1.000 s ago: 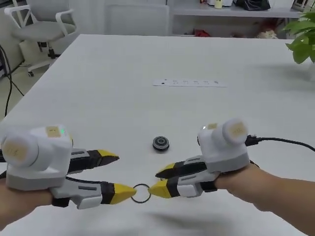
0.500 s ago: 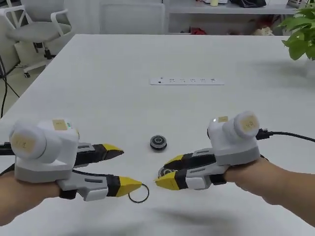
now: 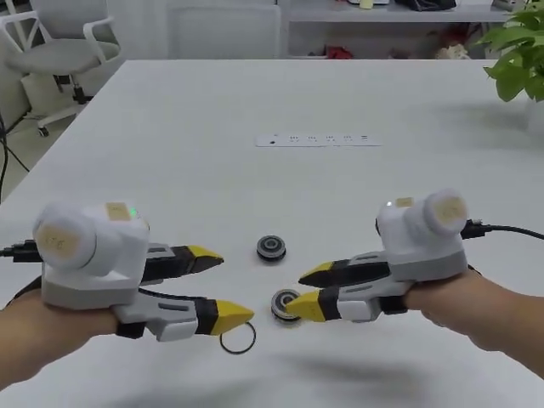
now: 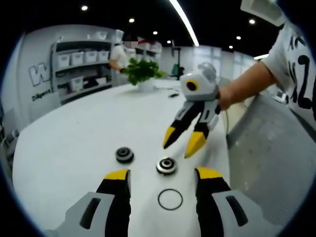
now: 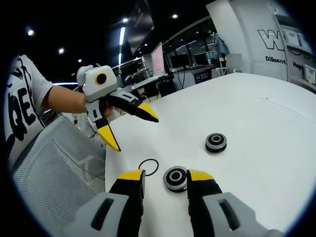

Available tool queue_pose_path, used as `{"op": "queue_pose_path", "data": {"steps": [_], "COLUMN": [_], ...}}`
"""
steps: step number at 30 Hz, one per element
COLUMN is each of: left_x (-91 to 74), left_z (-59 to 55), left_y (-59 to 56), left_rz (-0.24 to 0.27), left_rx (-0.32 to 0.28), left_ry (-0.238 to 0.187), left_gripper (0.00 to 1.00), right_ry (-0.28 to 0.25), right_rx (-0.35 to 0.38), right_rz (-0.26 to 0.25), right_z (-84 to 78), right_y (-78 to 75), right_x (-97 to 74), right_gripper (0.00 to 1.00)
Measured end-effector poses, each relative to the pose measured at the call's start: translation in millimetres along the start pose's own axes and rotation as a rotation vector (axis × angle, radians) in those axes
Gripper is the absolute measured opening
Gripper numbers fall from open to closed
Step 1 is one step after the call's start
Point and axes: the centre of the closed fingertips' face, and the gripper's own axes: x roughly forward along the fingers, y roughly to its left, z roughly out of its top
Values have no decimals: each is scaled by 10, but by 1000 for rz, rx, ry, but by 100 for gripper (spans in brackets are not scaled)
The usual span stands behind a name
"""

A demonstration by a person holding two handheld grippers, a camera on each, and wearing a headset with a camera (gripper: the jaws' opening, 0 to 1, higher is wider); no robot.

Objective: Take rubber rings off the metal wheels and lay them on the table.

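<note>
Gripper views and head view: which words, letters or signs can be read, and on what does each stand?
"W", large, cut off: white wall.
"Diligen", cut off at the edge: same wall, below the W.
"QE", uncertain: black print on the person's shirt.
Power strip markings: too small to read.

The head view is looking down and forward, toward 12 o'clock, over the white bench (image 3: 212,110) from close above. The camera on the left tool (image 3: 225,285) is sitting low, facing 3 o'clock; the one on the right tool (image 3: 299,290) is facing 9 o'clock. All three are sharing the thin black rubber ring (image 3: 237,339) and both round metal wheels (image 3: 270,247).
</note>
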Motion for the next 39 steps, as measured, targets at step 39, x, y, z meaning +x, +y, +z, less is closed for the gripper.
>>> {"op": "queue_pose_path", "data": {"steps": [39], "left_x": [436], "left_z": [-88], "left_y": [-5], "left_rz": [-53], "left_rx": [15], "left_ry": [53], "left_gripper": [49], "right_ry": [53], "right_rx": [-22], "right_rz": [-29], "right_z": [-312], "right_y": [-191], "right_x": [6], "right_gripper": [28]}}
